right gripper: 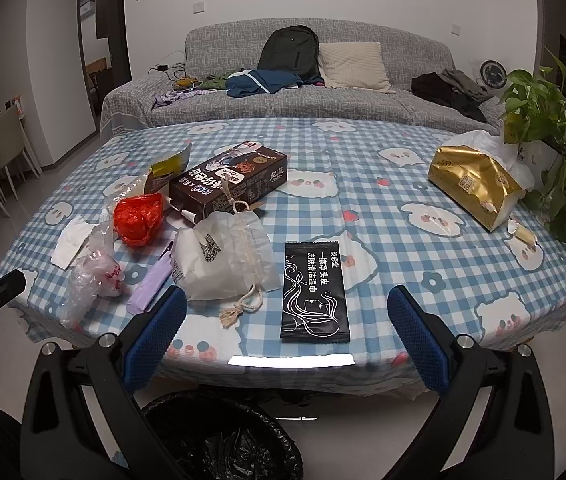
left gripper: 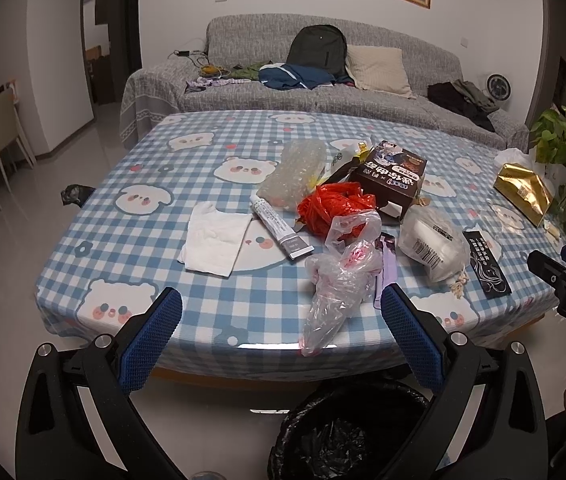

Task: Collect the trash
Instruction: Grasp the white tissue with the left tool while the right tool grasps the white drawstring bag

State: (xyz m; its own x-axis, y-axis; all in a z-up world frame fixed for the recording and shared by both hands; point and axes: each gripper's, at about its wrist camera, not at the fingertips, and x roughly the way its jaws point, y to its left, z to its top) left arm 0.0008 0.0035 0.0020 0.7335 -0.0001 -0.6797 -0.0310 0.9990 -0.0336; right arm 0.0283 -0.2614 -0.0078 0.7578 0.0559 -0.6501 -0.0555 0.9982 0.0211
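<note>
Crowding tbl edge: clear bag (left gripper: 337, 280), black sachet (right gripper: 315, 290), w/ bin (right gripper: 219, 440) below

Litter heaped along the near side of the checked table, bin waiting below.
A crumpled clear plastic bag (left gripper: 337, 284) droops over the near edge, beside a scrunched red plastic bag (left gripper: 333, 208), a flat white tissue (left gripper: 215, 242), a white tube (left gripper: 281, 226), a dark brown carton (right gripper: 229, 190), a white drawstring pouch (right gripper: 225, 258) and a flat black sachet (right gripper: 315, 290); the black-lined bin (right gripper: 219, 440) stands on the floor just below.

Left gripper (left gripper: 281, 304) and right gripper (right gripper: 287, 304) both hover level, fingers (left gripper: 151, 344) spread wide, gripping nothing.
</note>
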